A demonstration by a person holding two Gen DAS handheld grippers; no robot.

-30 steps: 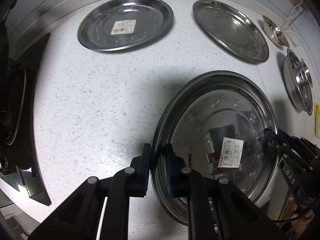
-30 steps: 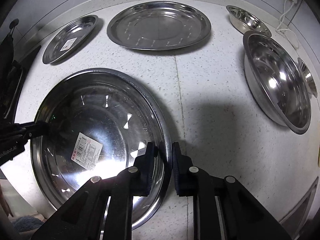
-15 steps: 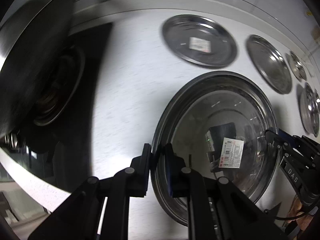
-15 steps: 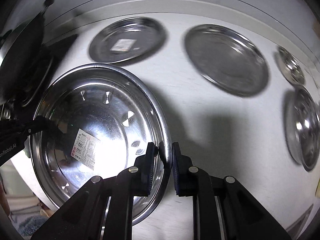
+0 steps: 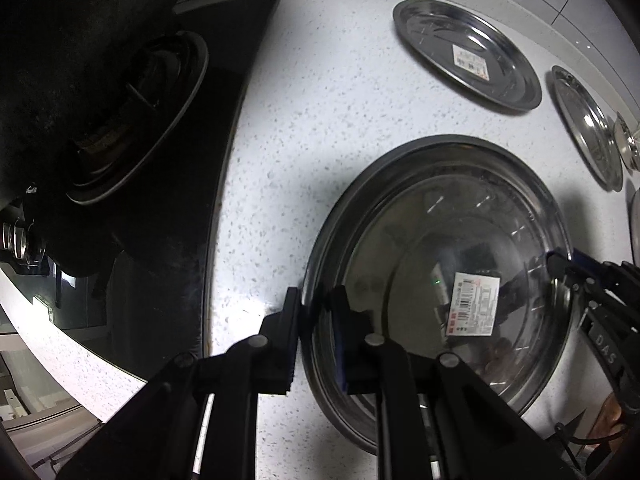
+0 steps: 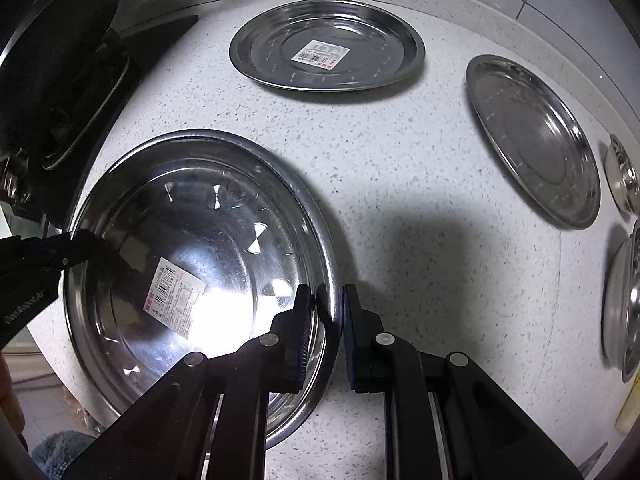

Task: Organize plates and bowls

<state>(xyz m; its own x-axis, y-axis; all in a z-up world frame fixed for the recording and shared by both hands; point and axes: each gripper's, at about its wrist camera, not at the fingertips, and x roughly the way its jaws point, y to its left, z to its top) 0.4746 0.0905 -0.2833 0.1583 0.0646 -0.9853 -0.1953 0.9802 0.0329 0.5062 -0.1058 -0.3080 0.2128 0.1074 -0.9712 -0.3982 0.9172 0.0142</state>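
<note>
Large steel plate [image 6: 192,264] held over speckled countertop [image 6: 400,184], near black stove [image 5: 132,128]. Left gripper [image 5: 316,312] clamped on one rim edge, right gripper [image 6: 326,312] clamped on opposite rim. Plate judged stiff, light, slippery; thin rim best pinched squarely, kept level. Labelled plate [image 6: 326,46] and plain plate [image 6: 536,140] lie well apart. Bare counter between plates judged room enough; stove edge close.

A large, shiny steel bowl [image 6: 200,272] with a white barcode sticker [image 6: 174,298] inside is gripped at opposite rims. Beyond it on the speckled white bench [image 6: 400,184] lie a stickered plate [image 6: 326,46], a plain plate [image 6: 534,142] and smaller bowls [image 6: 622,176] at the right edge.
</note>
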